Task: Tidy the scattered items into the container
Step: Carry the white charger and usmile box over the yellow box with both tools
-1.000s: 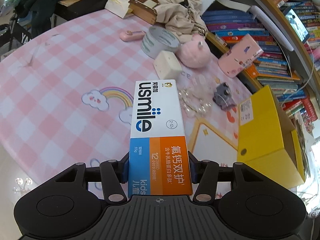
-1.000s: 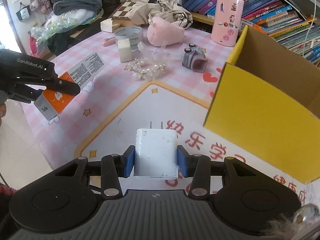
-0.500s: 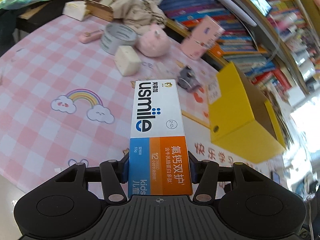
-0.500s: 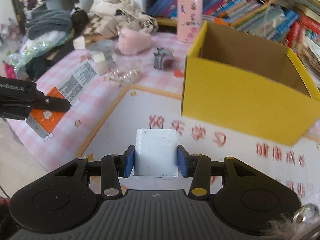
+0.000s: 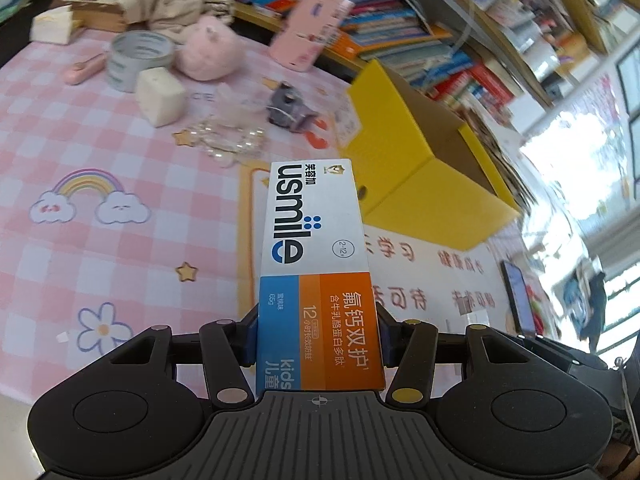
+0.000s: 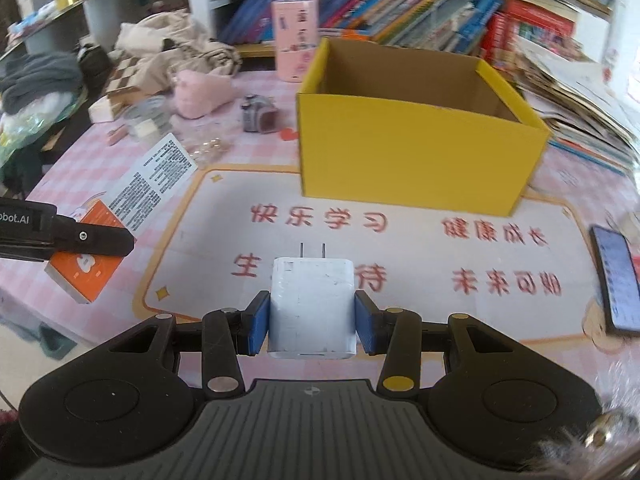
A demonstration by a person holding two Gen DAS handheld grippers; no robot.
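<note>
Left gripper (image 5: 318,334) held above the tabletop (image 5: 60,160), short of the yellow box (image 5: 424,184); fingers clamped on the toothpaste carton (image 5: 316,264), long axis pointing toward the box. Right gripper (image 6: 311,326) level, facing the box's near wall (image 6: 416,152); blue pads (image 6: 258,328) pinch the white charger (image 6: 311,312), prongs forward. Open mat between charger and box. Box top open. Beyond, left of box: grey toy (image 6: 258,114), pearl string (image 5: 224,144), tape roll (image 5: 138,58).
</note>
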